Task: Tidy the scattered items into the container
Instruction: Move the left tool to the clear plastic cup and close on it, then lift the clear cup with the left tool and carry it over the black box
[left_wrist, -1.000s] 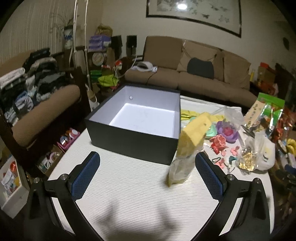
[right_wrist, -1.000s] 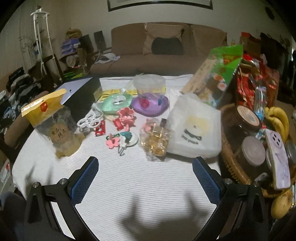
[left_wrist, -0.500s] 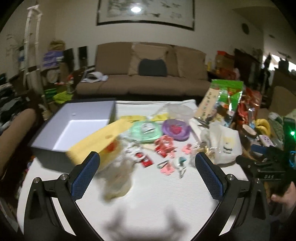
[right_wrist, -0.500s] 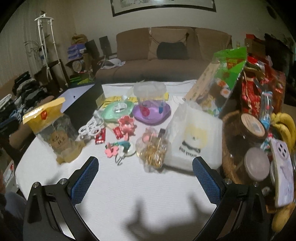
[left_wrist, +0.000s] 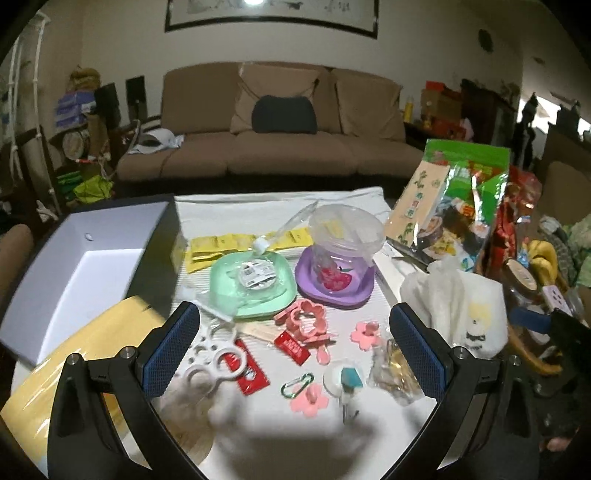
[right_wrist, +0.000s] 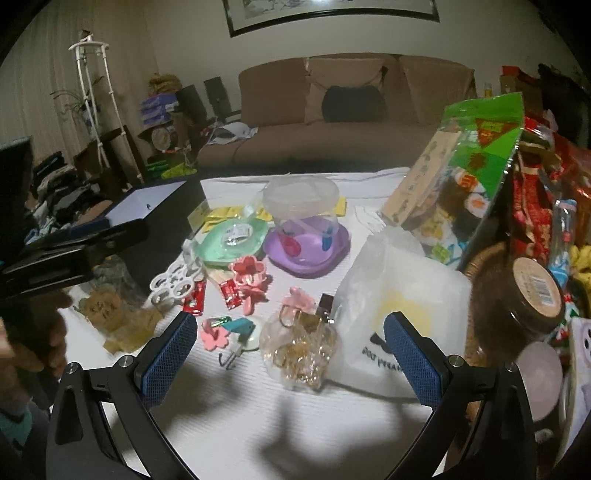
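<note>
A brown sofa (left_wrist: 273, 122) lines the far wall of a cluttered living room, and in front of it a white ribbed tabletop (right_wrist: 258, 417) carries the scattered things. Ahead and left of the left claw (left_wrist: 293, 352) sits the container, a black box (left_wrist: 88, 266) with a white inside, nothing visible in it. A bag with a yellow header card (left_wrist: 74, 373) lies under that claw's left finger, hard against the box wall. Between its wide-spread fingers lie a white ring-shaped plastic piece (left_wrist: 218, 354), red sachets (left_wrist: 291, 345), a pink flower clip (left_wrist: 304, 323), a green carabiner (left_wrist: 296, 384) and a white hook (left_wrist: 345, 384). Farther ahead stand a green plate (left_wrist: 255, 282) and a purple plate (left_wrist: 334, 286) bearing a clear lidded cup (left_wrist: 341, 240). The right claw (right_wrist: 291, 354) is likewise spread wide and holds nothing; a clear bag of gold trinkets (right_wrist: 299, 350) lies between its fingers, a white plastic bag (right_wrist: 402, 325) just ahead of the right finger. To its right a wicker basket (right_wrist: 484, 258) of jars and a green snack packet (right_wrist: 469, 166) crowd the edge. At far left of the right wrist view, a hand (right_wrist: 33, 343) grips the other tool's handle.
</note>
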